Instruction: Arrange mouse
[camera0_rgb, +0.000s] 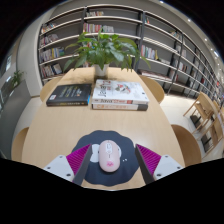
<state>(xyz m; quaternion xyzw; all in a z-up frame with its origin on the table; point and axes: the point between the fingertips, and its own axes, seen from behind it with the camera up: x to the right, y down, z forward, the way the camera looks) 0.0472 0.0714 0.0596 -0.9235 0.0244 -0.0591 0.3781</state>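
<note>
Fingers (108, 160) spread wide, pink pads (76, 157) at either side of the white mouse (106, 154), gap on both sides, no contact. Mouse sits on a dark round mousepad (107, 148) on the wooden surface (60, 125). Beyond them: two books (100, 95), cover text unreadable, then a potted plant (104, 47) and bookshelves (60, 30).

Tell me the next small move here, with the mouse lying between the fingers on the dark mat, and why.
Probably close the fingers on the mouse. The gripper is open, its pads flanking the mouse with a gap at each side, and the mouse rests on the dark mat on the table. Nothing grips it yet, so a gentle squeeze likely comes before any arranging.
</note>
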